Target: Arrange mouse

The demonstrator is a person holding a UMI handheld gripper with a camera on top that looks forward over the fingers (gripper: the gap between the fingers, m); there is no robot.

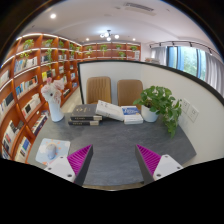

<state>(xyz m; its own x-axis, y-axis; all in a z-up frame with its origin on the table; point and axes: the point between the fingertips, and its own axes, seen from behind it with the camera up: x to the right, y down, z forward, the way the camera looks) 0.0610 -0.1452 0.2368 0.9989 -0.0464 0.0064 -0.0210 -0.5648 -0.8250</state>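
Observation:
My gripper point(114, 149) is held above a grey table point(115, 140). It is open, its two magenta pads point(80, 157) wide apart with only bare tabletop between them. I cannot make out a mouse with certainty. Left of the left finger, near the table's edge, lies a pale flat mat point(52, 150) with a small dark shape on it.
Beyond the fingers, stacked books point(86, 117) and an open book point(112, 111) lie on the table's far half. A white vase point(56, 104) stands far left and a potted plant point(160, 104) far right. Two brown chairs point(100, 90) and bookshelves point(30, 85) lie beyond.

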